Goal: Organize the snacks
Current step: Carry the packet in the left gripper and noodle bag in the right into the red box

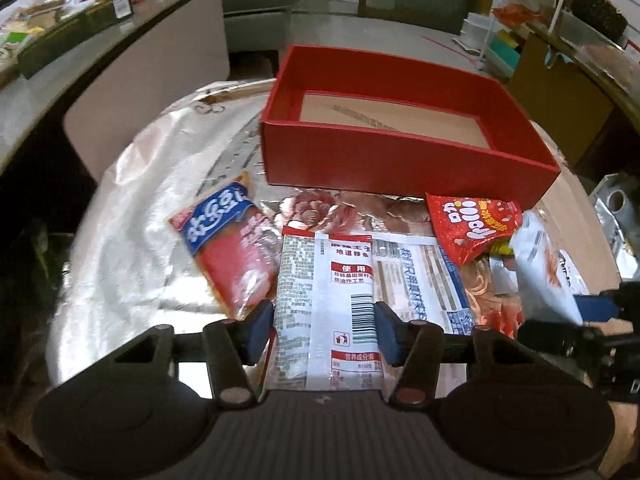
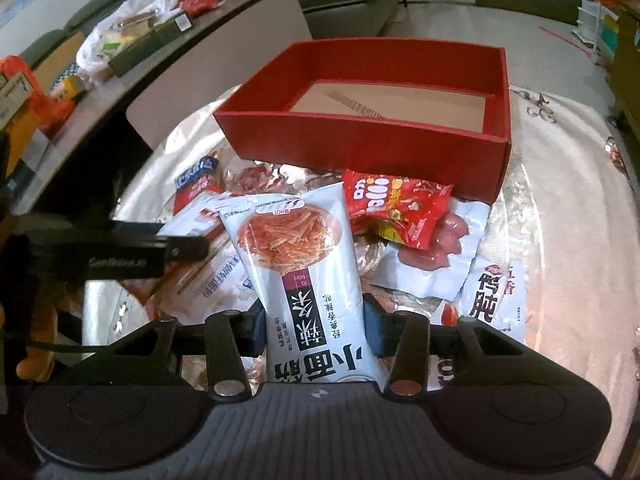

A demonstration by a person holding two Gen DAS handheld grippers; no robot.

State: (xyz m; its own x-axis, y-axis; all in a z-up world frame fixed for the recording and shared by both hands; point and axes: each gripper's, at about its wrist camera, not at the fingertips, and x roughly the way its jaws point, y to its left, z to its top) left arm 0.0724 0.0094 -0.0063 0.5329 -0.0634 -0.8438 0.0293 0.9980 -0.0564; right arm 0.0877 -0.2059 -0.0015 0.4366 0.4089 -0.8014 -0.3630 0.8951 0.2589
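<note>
1. A round table (image 1: 132, 208) has a shiny flowery cloth on it.
2. A big red box (image 1: 404, 160) sits at the far side of the table. Only its brown cardboard floor shows inside.
3. A pile of snack bags lies in front of the box. A small red candy bag (image 2: 394, 210) rests just by the box wall.
4. The right gripper (image 2: 316, 326) squeezes a white noodle-snack bag (image 2: 296, 248) from both sides.
5. The left gripper (image 1: 324, 330) is clamped on a white packet with a barcode (image 1: 332, 292).
6. A red and blue packet (image 1: 228, 248) lies left of it.
</note>
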